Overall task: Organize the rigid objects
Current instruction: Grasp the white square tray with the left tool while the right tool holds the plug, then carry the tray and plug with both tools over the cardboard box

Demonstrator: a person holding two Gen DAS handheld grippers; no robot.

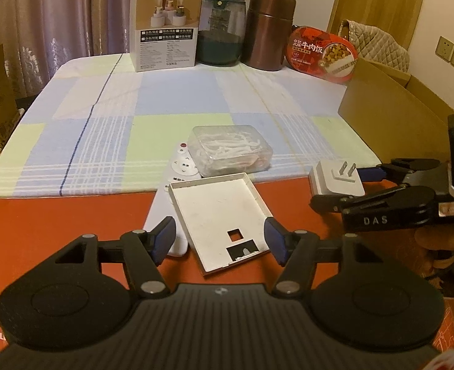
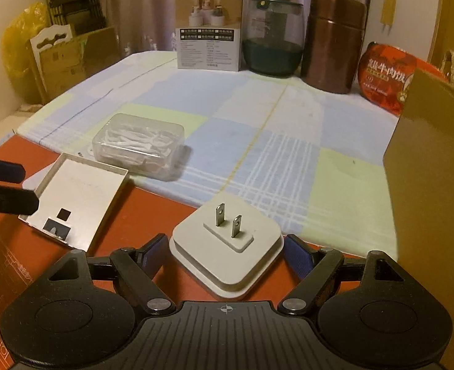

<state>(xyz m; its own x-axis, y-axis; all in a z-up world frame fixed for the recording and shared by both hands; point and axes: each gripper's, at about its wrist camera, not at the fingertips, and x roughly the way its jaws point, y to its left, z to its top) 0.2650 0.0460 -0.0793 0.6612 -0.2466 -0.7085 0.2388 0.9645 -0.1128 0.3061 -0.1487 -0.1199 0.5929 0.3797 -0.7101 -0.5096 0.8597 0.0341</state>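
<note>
Plug adapter bracketed, not yet firmly pinched

The right gripper (image 2: 225, 254) has its fingers spread round the white square two-prong plug adapter (image 2: 227, 246) on the near red surface; closing off-centre could slip it. The left gripper (image 1: 219, 239) is spread over the white plastic cover plate (image 1: 219, 219).

Curtains (image 1: 41, 15), a quilted bag (image 1: 378, 43) and wall sockets (image 1: 453, 54) surround the table.

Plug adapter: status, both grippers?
Right gripper open around plug adapter, prongs up. Left gripper open over white tray. Cardboard box at right; nothing blocking.
</note>
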